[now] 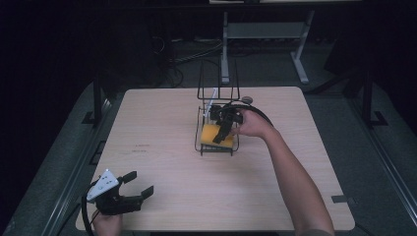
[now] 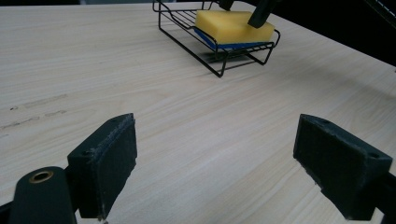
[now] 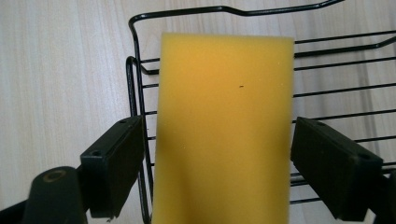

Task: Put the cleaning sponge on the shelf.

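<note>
A rectangular yellow foam sponge with a blue underside point(image 3: 223, 126) lay flat in a low black wire rack point(image 1: 217, 129) with a tall wire-frame back, directly beneath the right gripper point(image 1: 225, 129); in the right gripper view the sponge ran up between that gripper's two black padded jaws, which stood apart on either side of it, a thin gap visible at each pad, so they were spread around the sponge and not clamped on it; the rack's thin wire rungs showed past both jaws and beyond the sponge's far edge. The right hand point(image 1: 254, 124) held this gripper from its right, the forearm stretching back toward the table's near edge. The rack stood on a pale wood-grain square table point(image 1: 162, 142). The left gripper point(image 1: 135, 185), with a grey three-cornered plate on top, sat well apart from the rack near the table's near left corner, held by the left hand point(image 1: 106, 223); its jaws were spread wide over bare tabletop, and in the left gripper view the rack and sponge lay far ahead of them.
</note>
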